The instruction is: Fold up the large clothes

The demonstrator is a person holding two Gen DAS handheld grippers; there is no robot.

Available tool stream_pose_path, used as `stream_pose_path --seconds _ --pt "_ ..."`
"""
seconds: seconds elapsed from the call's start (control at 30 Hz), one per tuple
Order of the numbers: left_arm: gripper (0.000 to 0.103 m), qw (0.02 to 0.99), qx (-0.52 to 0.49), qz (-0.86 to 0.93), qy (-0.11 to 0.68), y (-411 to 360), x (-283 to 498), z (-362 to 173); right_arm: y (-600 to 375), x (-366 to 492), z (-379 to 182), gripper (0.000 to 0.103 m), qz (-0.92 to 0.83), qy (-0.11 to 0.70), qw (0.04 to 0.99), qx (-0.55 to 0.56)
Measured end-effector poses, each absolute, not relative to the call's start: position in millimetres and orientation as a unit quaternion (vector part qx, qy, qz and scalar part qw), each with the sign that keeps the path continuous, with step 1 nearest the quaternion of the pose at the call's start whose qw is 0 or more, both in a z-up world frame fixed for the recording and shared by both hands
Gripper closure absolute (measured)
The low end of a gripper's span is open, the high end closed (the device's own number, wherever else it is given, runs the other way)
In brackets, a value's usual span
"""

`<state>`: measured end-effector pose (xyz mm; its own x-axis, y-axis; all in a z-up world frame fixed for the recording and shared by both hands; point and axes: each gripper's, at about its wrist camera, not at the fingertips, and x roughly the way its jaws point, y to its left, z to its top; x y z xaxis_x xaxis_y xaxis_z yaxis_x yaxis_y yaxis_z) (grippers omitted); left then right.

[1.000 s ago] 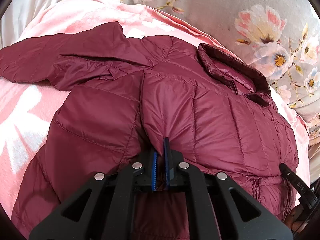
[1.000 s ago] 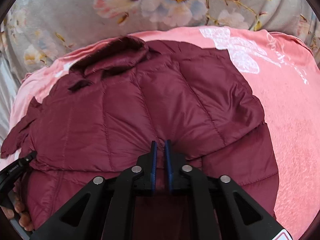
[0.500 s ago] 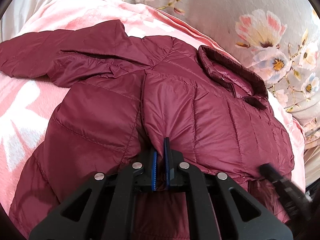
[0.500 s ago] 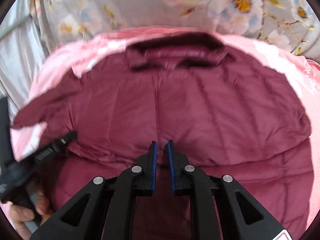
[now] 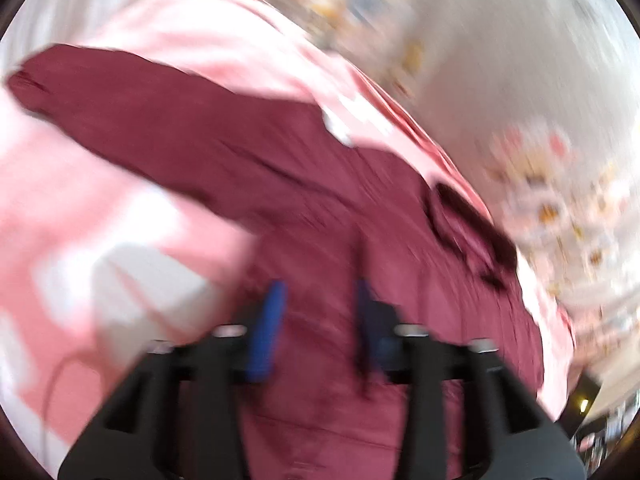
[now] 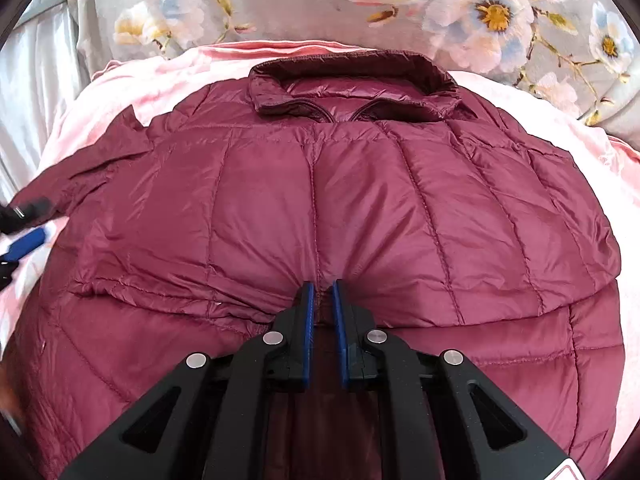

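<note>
A maroon quilted puffer jacket [image 6: 320, 208] lies on a pink blanket [image 6: 132, 84], collar [image 6: 352, 80] at the far side and its lower part folded up over the body. My right gripper [image 6: 321, 292] is shut on the folded hem edge at the jacket's middle. My left gripper [image 5: 318, 300] is open and empty above the jacket [image 5: 360, 240]; that view is motion-blurred. One sleeve [image 5: 140, 120] stretches out to the left over the blanket. The left gripper's blue finger also shows at the left edge of the right wrist view [image 6: 26, 244].
A grey floral bedcover [image 6: 400, 4] lies beyond the pink blanket [image 5: 100, 208]. A pale grey sheet [image 6: 24, 80] shows at the far left. The blanket has white printed patches.
My left gripper has let go of the hem, opened, and swung left toward the outstretched sleeve. My right gripper stays shut on the hem and has moved to the jacket's centre.
</note>
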<state>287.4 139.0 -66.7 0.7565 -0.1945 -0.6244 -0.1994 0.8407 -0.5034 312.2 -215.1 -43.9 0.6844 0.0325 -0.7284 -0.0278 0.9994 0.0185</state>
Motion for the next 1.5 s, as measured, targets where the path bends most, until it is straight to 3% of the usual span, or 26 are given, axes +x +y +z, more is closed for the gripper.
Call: stream_pose_path --seconds 0.2,0.37,0.5,0.53,0.63,0.67,0.83,1.0,1.13,1.27,1.5 --pt "0.042 0.877 -0.326 0.155 0.317 274.1 293.1 -48.9 -206.0 277.4 -22.2 0.092 0.032 0.361 0.932 0.019" --pt "0.042 0.838 -0.382 0.221 0.321 382.8 311.0 -97.9 -198.1 270.5 -34.4 0.091 0.029 0.368 0.929 0.011" --pt "0.047 0.828 -0.411 0.219 0.312 411.0 314.7 -118.2 -199.3 273.7 -40.1 0.09 0.018 0.379 0.925 0.014" --pt "0.054 0.831 -0.411 0.214 0.308 414.2 316.1 -119.8 -198.7 273.0 -40.7 0.089 0.015 0.378 0.926 0.013" --pt "0.094 0.836 -0.403 0.196 0.316 414.1 327.0 -120.3 -197.3 271.5 -41.3 0.085 0.005 0.375 0.927 0.007" --pt "0.1 0.838 -0.4 0.192 0.317 411.5 331.6 -117.4 -197.3 271.0 -41.0 0.084 0.001 0.373 0.928 0.005" --pt "0.103 0.889 -0.344 0.143 0.266 363.4 343.0 -66.4 -200.6 261.5 -34.8 0.083 -0.01 0.346 0.938 0.014" --pt "0.103 0.948 -0.253 0.023 0.194 230.5 325.5 31.7 -207.1 230.9 -20.2 0.083 -0.007 0.304 0.951 0.044" --pt "0.103 0.965 -0.166 -0.094 0.178 102.8 298.6 72.6 -208.5 198.7 -16.6 0.083 0.007 0.298 0.953 0.057" --pt "0.103 0.959 -0.099 -0.159 0.213 -0.7 293.6 58.6 -221.2 170.7 -16.8 0.083 0.004 0.304 0.951 0.061" --pt "0.099 0.916 -0.065 -0.179 0.352 -94.6 307.6 -41.2 -253.3 142.3 -31.6 0.078 -0.026 0.329 0.942 0.066"
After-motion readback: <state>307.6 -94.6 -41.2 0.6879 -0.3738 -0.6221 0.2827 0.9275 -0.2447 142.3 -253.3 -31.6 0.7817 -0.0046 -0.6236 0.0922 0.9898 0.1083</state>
